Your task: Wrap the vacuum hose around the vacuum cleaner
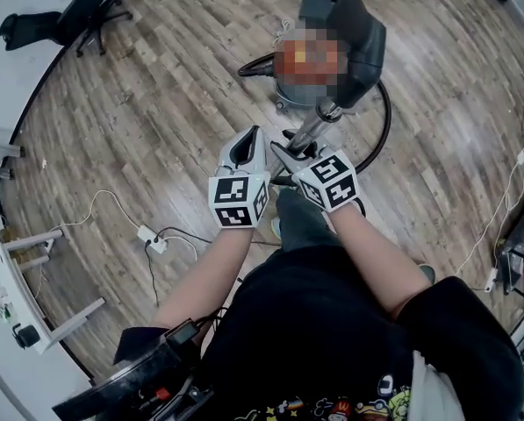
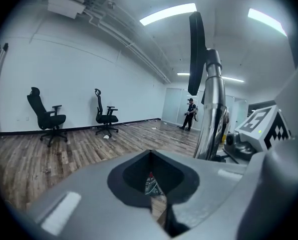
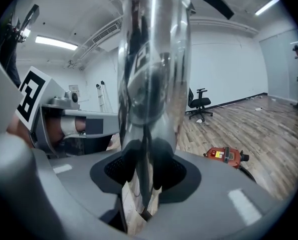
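In the head view the vacuum cleaner [image 1: 288, 95] stands on the wood floor ahead of me, its top under a mosaic patch. Its black hose [image 1: 383, 134] curves round its right side. A chrome wand [image 1: 314, 125] rises from it to a dark grey floor head [image 1: 345, 20]. My right gripper [image 1: 290, 158] is shut on the wand's lower end; in the right gripper view the chrome wand [image 3: 151, 84] stands upright between the jaws, and the orange vacuum body [image 3: 226, 155] lies on the floor beyond. My left gripper [image 1: 244, 152] is close beside it on the left, shut and empty, with the wand [image 2: 211, 119] to its right.
A white power strip [image 1: 152, 238] with cables lies on the floor at the lower left, and a white cable [image 1: 500, 222] runs along the right. A white rack [image 1: 25, 279] stands at the left edge. Black office chairs [image 2: 46, 116] stand by the wall. A person [image 2: 189, 114] stands far off.
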Demonstrator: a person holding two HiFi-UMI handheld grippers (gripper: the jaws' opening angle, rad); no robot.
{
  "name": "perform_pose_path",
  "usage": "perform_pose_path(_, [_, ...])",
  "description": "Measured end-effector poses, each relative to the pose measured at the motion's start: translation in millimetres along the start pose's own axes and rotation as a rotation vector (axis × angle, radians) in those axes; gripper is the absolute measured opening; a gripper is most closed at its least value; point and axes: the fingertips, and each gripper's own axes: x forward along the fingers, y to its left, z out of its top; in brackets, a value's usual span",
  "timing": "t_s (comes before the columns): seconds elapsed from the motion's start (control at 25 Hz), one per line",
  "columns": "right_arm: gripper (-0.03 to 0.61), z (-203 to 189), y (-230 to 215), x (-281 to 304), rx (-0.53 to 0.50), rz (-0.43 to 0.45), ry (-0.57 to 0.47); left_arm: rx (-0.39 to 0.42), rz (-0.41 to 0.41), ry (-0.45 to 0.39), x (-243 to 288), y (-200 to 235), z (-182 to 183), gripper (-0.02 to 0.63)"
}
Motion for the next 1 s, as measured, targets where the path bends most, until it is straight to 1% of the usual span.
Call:
perform_pose_path(0.2, [0.163, 36, -6, 73, 0.015, 0.013, -0.018, 0.035, 0.007, 0.026, 23, 67, 21, 0.0])
perform_pose_path(0.4, [0.163, 81, -31, 145, -0.007, 0.024, -0.018, 0.05, 0.012, 0.068, 69, 127, 40, 0.0])
perform_pose_path(0.56, [0.163, 116, -51, 195, -0.015, 0.028, -0.026, 0.064, 0.017, 0.066, 101, 171, 59, 0.0])
perform_pose_path(0.72, [0.163, 145, -60, 242, -0.005, 0.009, -0.016, 0.051, 0.01, 0.063, 121, 217, 74, 0.0])
perform_pose_path(0.84, [0.163, 160, -60, 279, 0.012, -0.021, 0.0, 0.042, -0.031, 0.066, 136, 255, 85, 0.0])
perform_pose_path(1.0, [0.163, 175, -62, 322, 0.061, -0.117, 0.013, 0.053, -0.135, 0.073, 157, 303, 100, 0.0])
